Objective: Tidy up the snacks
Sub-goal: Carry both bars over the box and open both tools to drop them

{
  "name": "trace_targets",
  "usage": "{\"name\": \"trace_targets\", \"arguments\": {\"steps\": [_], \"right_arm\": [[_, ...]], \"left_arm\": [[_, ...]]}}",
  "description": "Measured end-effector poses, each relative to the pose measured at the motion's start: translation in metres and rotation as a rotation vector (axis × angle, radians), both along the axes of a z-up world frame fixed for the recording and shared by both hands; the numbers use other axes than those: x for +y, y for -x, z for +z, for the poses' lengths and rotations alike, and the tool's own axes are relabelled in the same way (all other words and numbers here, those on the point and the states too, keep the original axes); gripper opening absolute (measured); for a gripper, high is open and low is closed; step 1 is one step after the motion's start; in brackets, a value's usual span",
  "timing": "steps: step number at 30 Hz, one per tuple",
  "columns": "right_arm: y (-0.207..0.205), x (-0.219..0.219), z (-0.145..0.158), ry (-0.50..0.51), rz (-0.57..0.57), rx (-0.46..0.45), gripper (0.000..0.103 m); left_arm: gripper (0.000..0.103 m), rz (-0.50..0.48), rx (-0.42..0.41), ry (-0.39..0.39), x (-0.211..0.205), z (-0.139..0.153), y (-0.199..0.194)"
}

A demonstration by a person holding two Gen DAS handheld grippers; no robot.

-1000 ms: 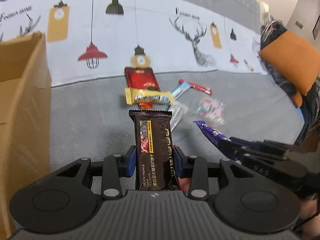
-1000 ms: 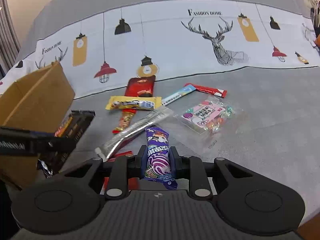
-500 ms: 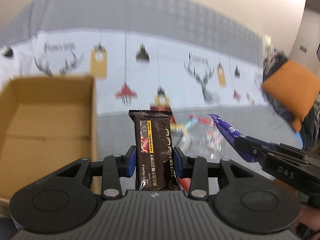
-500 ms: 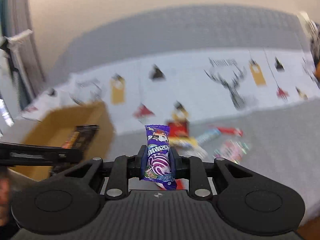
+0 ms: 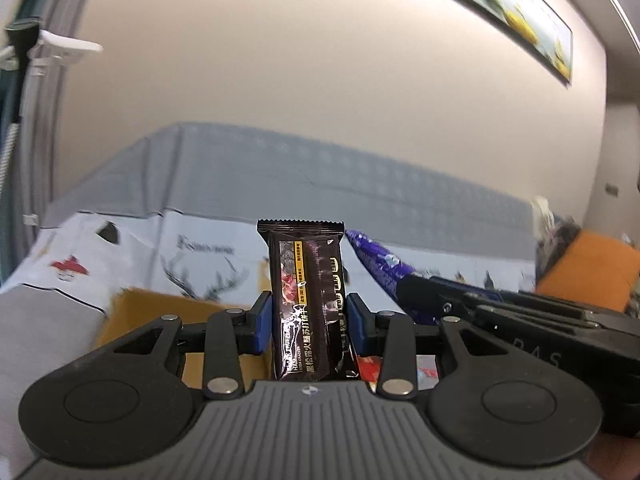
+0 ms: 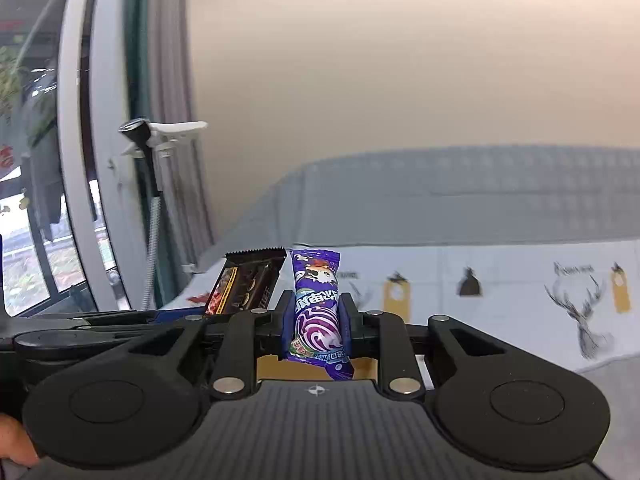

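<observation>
- A gray sofa back (image 5: 360, 176) is seen well ahead of both grippers, with a white printed throw (image 6: 500, 280) draped under it; deer heads and hanging lamps are drawn on the throw, and "Fashion home" style lettering can just about be made out, though it's blurred.
- A cardboard box (image 5: 160, 312) is seen just past and below the left gripper, mostly hidden behind its frame; a strip of the same brown shows under the right gripper too.
- An orange cushion (image 5: 588, 268) is parked off to the right of the left gripper, well apart from it.
- The left gripper (image 5: 308, 324) is clamped partway closed on a dark brown snack bar (image 5: 306, 304), held upright between the blue pads. "BLACK TRUFFLE HAM" can be read on the wrapper, plus gold Chinese text.
- The right gripper (image 6: 316, 324) is pinched narrower, on a purple candy packet (image 6: 318, 304) that's also held upright; a cartoon face and a purple swirl are printed on it, with Chinese lettering that can't be read clearly.
- Each gripper shows up beside the other in the opposite view, close together, snacks nearly level.
</observation>
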State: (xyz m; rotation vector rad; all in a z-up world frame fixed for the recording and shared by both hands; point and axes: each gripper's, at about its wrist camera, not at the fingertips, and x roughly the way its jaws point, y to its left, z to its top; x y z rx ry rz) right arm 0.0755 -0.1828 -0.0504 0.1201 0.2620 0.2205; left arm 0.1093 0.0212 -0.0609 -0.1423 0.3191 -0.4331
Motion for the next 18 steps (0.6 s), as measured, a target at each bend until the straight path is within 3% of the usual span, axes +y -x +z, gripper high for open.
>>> {"name": "trace_targets", "arguments": {"steps": [5,11,15,18], "right_arm": [[-0.028,0.032,-0.001,0.042,0.042,0.027,0.024],[-0.07,0.066,-0.046,0.088,0.073,0.153,0.024],[-0.098,0.08,-0.078,0.103,0.092,0.25,0.024],[-0.112,0.088,-0.099,0.113,0.093,0.303,0.024]], "left_arm": [[0.042,0.041,0.041,0.05,0.032,-0.017,-0.025],[0.042,0.088,0.183,0.049,0.055,-0.072,-0.067],[0.042,0.112,0.262,0.025,0.064,-0.103,-0.092],[0.042,0.131,0.311,-0.037,0.068,-0.128,-0.11]]}}
